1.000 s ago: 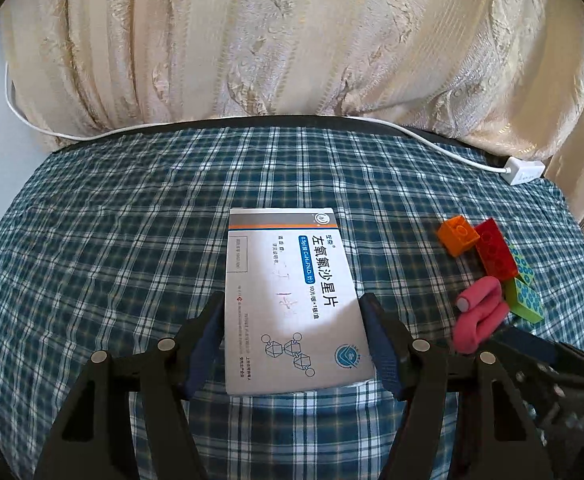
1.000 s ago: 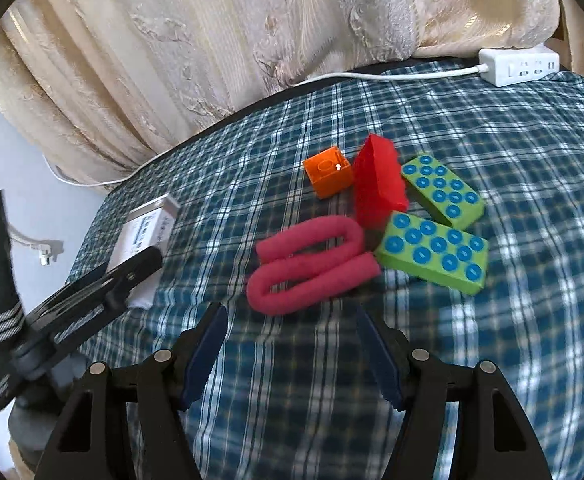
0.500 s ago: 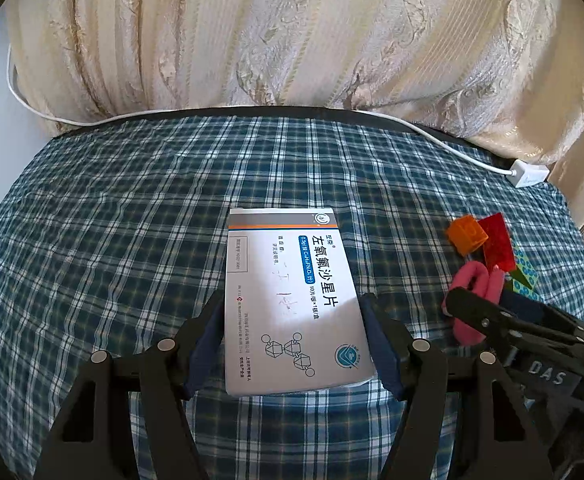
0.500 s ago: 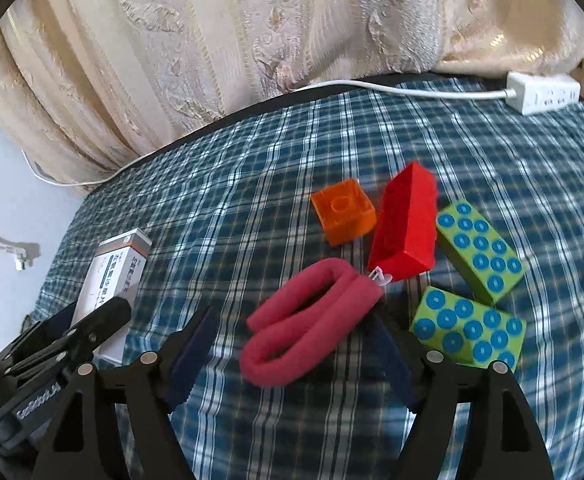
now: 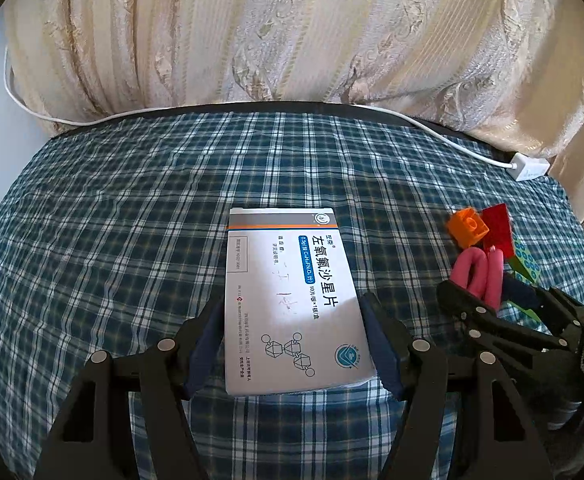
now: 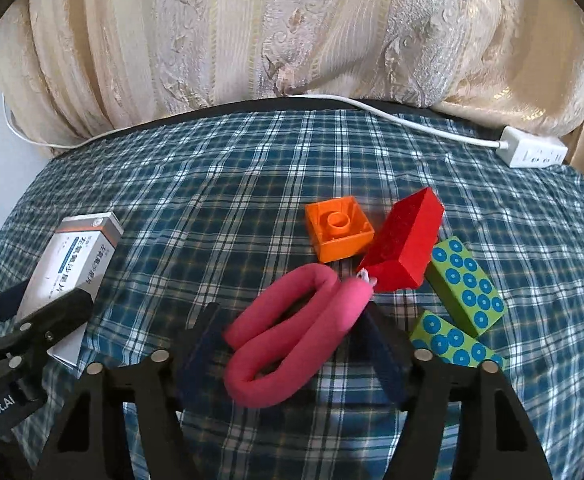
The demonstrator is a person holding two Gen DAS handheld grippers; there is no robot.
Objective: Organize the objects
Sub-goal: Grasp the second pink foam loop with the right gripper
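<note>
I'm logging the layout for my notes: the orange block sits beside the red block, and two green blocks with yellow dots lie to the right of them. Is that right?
Not quite: the dots are blue, not yellow. The right wrist view shows the orange block beside the red block, and two green blocks with blue dots, one above the other, lying to the right of them.

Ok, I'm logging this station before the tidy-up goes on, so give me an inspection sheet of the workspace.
Surface: checked blue cloth, wrinkled.
Job's things: medicine box lying flat; pink foam loop; orange brick, red brick and two green dotted blocks clustered together.
Clutter: nothing seen.
Grippers: left gripper straddles the box, pads at its sides; right gripper closing around the foam loop.
Cables: white cord to a power strip.
Surroundings: cream curtain behind.
</note>
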